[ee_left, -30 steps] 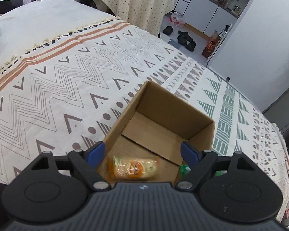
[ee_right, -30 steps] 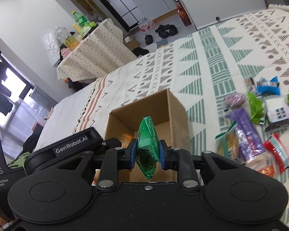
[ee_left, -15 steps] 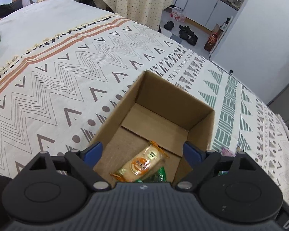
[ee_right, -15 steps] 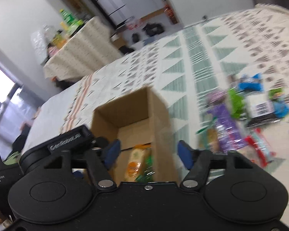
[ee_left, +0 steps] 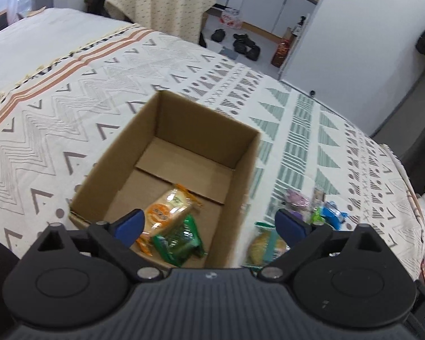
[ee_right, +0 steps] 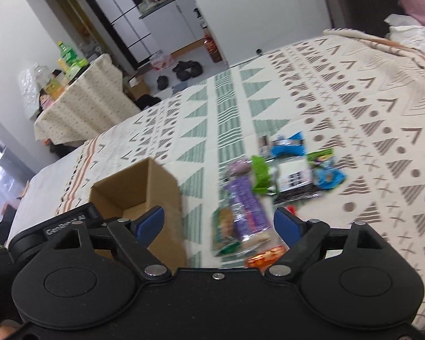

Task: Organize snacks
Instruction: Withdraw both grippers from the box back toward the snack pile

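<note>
The left hand-held gripper (ee_left: 209, 223) is hovering with its blue-tipped fingers (ee_left: 129, 222) spread wide and gripping nothing. Just ahead of it and below, the cardboard box (ee_left: 204, 119) is sitting open on the patterned bed cover (ee_left: 70, 107). Inside the box, close to the left fingertip, an orange-and-cream snack packet (ee_left: 164, 208) is lying flat, and a green snack packet (ee_left: 180, 236) is resting against its near end, touching it. Outside the box, just beyond the right fingertip, a yellowish wrapped snack (ee_left: 265, 249) is lying on the cover, with a purple packet (ee_left: 296, 199) and a blue packet (ee_left: 333, 212) a little farther ahead.

The right hand-held gripper (ee_right: 218, 221) is also holding its fingers (ee_right: 286, 222) apart, empty. Between them and slightly ahead, a long purple snack bar (ee_right: 248, 206) is lying on the bed cover (ee_right: 368, 113), with a green-edged biscuit packet (ee_right: 223, 231) touching its left side and an orange packet (ee_right: 265, 256) near its close end. Farther ahead, a small pile is spreading out: a green packet (ee_right: 260, 174), a white-and-black packet (ee_right: 293, 177), and blue packets (ee_right: 287, 147). The pile is blurred. The cardboard box (ee_right: 144, 182) is standing just beyond the left fingertip, and the other gripper (ee_right: 59, 223) is showing beside it.
</note>
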A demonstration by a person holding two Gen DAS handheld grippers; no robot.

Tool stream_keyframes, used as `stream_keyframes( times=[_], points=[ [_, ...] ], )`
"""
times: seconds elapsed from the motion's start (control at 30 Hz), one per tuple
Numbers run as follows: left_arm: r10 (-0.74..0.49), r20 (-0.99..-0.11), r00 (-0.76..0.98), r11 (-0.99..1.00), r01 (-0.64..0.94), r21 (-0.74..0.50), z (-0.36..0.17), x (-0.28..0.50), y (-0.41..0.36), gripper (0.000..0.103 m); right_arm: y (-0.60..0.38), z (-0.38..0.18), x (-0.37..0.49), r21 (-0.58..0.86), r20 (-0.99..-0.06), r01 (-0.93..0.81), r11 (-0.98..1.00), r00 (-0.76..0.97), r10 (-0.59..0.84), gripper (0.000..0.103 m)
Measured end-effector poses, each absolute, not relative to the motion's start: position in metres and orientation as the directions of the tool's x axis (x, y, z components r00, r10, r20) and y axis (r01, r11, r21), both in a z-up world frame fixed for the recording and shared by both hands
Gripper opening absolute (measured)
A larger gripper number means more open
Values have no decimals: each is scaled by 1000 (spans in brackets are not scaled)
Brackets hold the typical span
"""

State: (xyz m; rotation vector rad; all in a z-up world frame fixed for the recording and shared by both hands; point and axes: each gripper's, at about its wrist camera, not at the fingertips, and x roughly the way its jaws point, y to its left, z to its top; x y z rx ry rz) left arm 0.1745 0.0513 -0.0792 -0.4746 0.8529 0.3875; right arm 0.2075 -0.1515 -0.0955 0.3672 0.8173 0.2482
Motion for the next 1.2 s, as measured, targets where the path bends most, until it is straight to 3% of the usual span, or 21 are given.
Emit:
stream_keyframes(
  times=[0.43,1.2],
  points=[
    [33,-778,627,912,-337,-233,-87,181,-10,103,-215,-103,205,425,-641,-42,904,691,333,93],
    [4,-875,484,931,-321,-173,-143,201,-54,102,-282,-160,223,491,-653,3,871,662,367,95]
  ],
)
